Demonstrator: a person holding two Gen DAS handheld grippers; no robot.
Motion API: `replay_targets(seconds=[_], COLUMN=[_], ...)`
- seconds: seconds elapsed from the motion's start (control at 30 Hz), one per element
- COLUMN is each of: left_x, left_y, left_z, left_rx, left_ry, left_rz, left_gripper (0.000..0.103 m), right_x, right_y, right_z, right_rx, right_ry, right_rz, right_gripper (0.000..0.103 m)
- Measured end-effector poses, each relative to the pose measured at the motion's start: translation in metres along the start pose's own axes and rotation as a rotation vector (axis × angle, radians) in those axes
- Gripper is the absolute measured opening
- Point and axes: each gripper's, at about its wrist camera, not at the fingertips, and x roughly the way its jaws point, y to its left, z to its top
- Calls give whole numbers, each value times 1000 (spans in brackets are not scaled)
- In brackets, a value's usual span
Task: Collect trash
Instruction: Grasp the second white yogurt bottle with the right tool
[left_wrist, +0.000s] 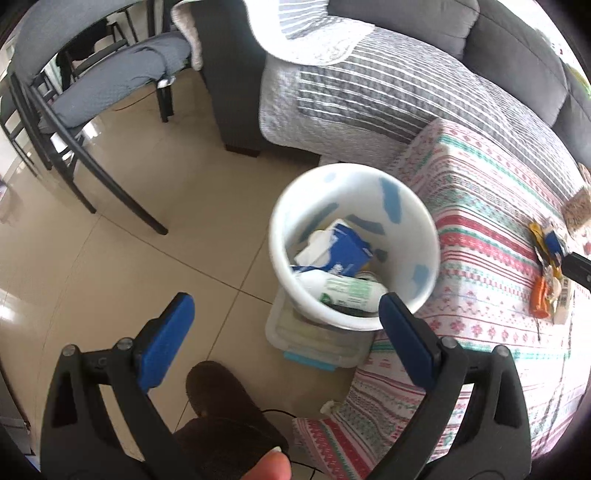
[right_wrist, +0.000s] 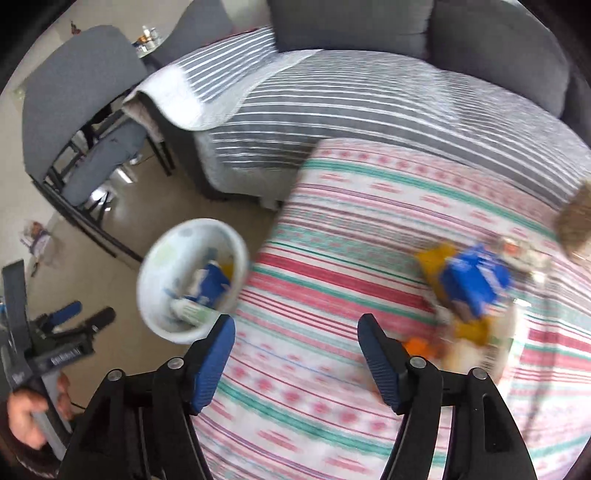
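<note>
Nearest the lens: left hand-held gripper (left_wrist: 286, 317) agape, empty, poised above white bin (left_wrist: 424, 266) on floor beside worktop (left_wrist: 480, 295), placed for short drops. Right hand-held gripper (right_wrist: 295, 338) likewise parted, nothing between pads. Farther right: remaining wrappers (right_wrist: 469, 284) heaped on striped cloth, uncollected.

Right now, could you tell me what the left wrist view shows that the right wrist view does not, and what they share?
Only the left wrist view shows the clear lidded box under the white bin and a dark slipper on the floor.

Only the right wrist view shows the person's hand holding the left gripper, seen from the side.

Both show the bin with a blue carton inside, the trash pile on the patterned cloth, and the striped sofa cover.
</note>
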Motion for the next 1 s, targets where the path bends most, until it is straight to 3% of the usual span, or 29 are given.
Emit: replay_targets(seconds=[0.33, 0.7, 0.8, 0.87, 1.0], left_x=[1, 3, 4, 4, 7], left_y=[-49, -107, -125, -136, -157], left_z=[-2, 3, 4, 4, 2], left_rx=[87, 137, 157, 170, 194], left_ry=[18, 40, 47, 51, 60], left_rz=[-39, -81, -98, -108, -132], left_gripper=[100, 100, 100, 100, 100], right_x=[-26, 0, 12, 19, 18], right_y=[-88, -159, -167, -170, -170], right_z=[-33, -43, -43, -44, -46], right_rx=[125, 268, 313, 329, 312], right_ry=[-19, 53, 84, 107, 116], right_rz=[-84, -151, -106, -77, -74], right_gripper=[77, 76, 57, 39, 37])
